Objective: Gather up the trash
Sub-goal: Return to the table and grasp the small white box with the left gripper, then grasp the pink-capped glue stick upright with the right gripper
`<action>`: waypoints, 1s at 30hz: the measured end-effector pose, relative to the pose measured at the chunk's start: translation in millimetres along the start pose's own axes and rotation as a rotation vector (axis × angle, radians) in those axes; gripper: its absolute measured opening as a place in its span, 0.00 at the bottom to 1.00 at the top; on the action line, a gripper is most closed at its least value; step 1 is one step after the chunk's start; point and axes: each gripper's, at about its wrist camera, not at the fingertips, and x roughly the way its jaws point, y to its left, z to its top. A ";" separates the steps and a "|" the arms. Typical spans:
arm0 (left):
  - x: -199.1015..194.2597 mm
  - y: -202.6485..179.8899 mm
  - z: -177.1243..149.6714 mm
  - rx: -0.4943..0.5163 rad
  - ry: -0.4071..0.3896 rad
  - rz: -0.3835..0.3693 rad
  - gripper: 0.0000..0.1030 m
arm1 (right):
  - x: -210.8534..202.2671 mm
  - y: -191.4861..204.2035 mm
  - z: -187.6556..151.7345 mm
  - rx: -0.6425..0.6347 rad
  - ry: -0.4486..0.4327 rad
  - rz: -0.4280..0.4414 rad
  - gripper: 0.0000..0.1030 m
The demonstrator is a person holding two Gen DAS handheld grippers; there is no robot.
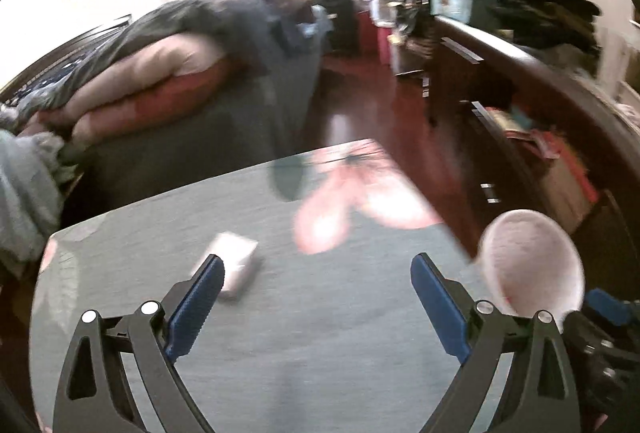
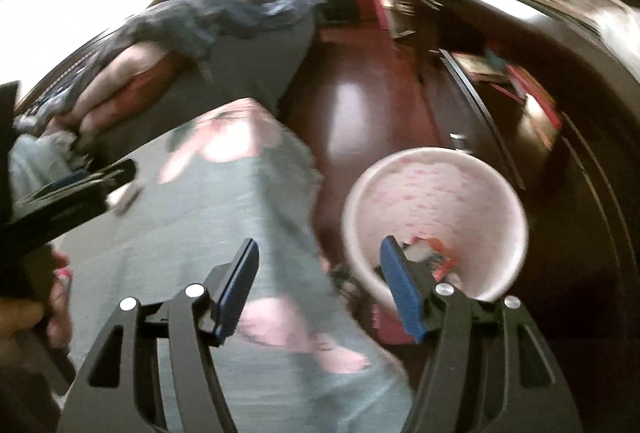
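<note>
Left wrist view, small box [image 1: 236, 265] just beyond left tongs [image 1: 316, 273]

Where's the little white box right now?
The little white box lies on the grey tablecloth, in the left wrist view just beyond the open left gripper's left finger, well left of the pink bin.

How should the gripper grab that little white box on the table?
Grip the small white box across its narrow sides, coming from above. It lies flat on the tablecloth, so only its top and sides are free. The open left gripper is nearest; blur hides finer detail.
</note>
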 end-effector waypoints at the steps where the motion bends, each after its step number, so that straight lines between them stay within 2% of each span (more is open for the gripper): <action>1: 2.8 7.2 -1.7 -0.007 0.004 0.006 0.91 | 0.0 9.0 1.6 -0.017 0.000 0.015 0.62; 7: 29.3 41.3 -0.6 -0.025 0.024 0.022 0.91 | 3.7 57.0 5.2 -0.104 0.005 0.074 0.62; 15: 65.5 46.9 0.0 -0.005 0.078 -0.010 0.81 | 12.9 75.0 4.8 -0.131 0.023 0.090 0.62; 18: 72.5 48.2 -1.6 -0.012 0.087 -0.005 0.65 | 14.0 77.2 4.5 -0.133 0.028 0.091 0.62; 19: 73.0 48.3 -2.6 -0.013 0.085 0.007 0.53 | 14.1 78.3 4.4 -0.135 0.029 0.090 0.62; 21: 73.5 50.4 -2.7 -0.011 0.086 0.033 0.47 | 14.4 80.4 4.1 -0.137 0.032 0.092 0.62; 25: 63.3 62.4 -4.6 -0.066 0.079 0.001 0.41 | 12.0 89.9 1.3 -0.151 0.036 0.099 0.62; 30: 25.3 82.6 -14.7 -0.117 0.032 0.009 0.39 | 7.9 110.9 -5.2 -0.176 0.044 0.133 0.62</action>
